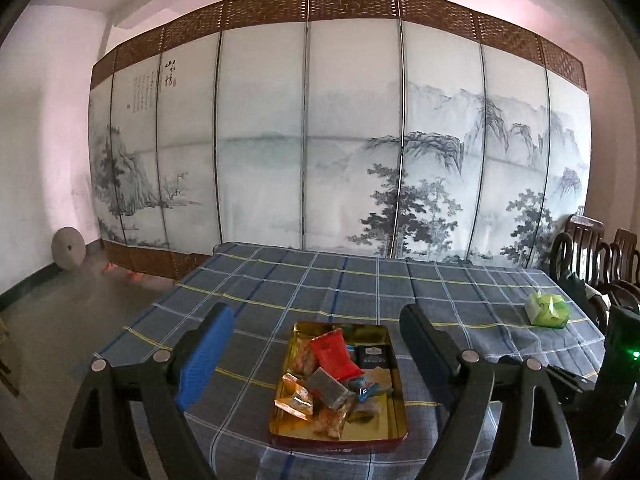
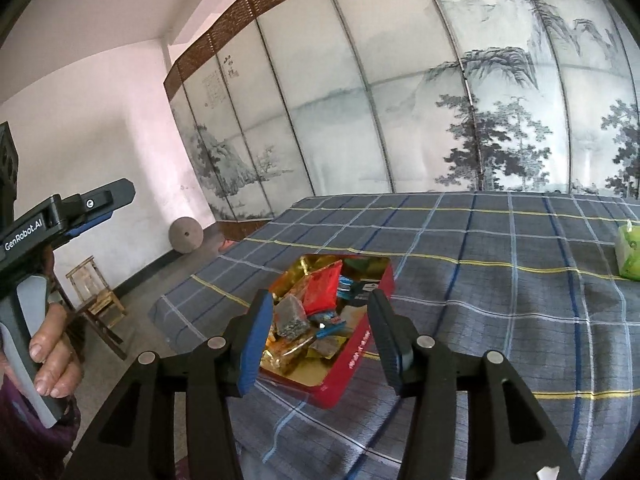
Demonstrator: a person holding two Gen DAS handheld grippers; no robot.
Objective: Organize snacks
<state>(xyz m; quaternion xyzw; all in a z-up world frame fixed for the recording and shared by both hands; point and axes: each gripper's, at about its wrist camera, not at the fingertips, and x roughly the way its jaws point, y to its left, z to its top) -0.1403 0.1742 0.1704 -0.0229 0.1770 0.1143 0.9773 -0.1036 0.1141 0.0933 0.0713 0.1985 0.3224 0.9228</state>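
Both grippers are held up off the table, and nothing is gripped by either. The left gripper (image 1: 316, 334) is spread wide, its blue pad and black finger framing the tin (image 1: 394, 416) from above and behind, as if the contents are being surveyed before anything is picked. The right gripper (image 2: 320, 332) is likewise parted, somewhat less widely, empty, and is aimed at the same tin (image 2: 352, 364) from its near corner.

The snacks (image 1: 334, 380) are found heaped inside the tin: a red packet (image 1: 334, 350) laid on top, a grey sachet (image 1: 328, 390) just below it, gold-wrapped pieces (image 1: 294, 400) at the near left, a dark packet (image 1: 374, 354) against the far right side. They are piled loosely and overlapping, which is presumably why the tin is treated as the collecting place. The tin itself is set near the front edge of the checked tablecloth (image 1: 280, 280), within easy reach of both tools.

One green packet (image 1: 548, 310) is left well apart, out near the right edge of the cloth; in the right wrist view it is seen at the far right (image 2: 629, 252). It may be judged the one item not yet gathered, and the right gripper would be the nearer tool for it. A soft wrapper of that sort is likely to crumple, so a light pinch would be called for.
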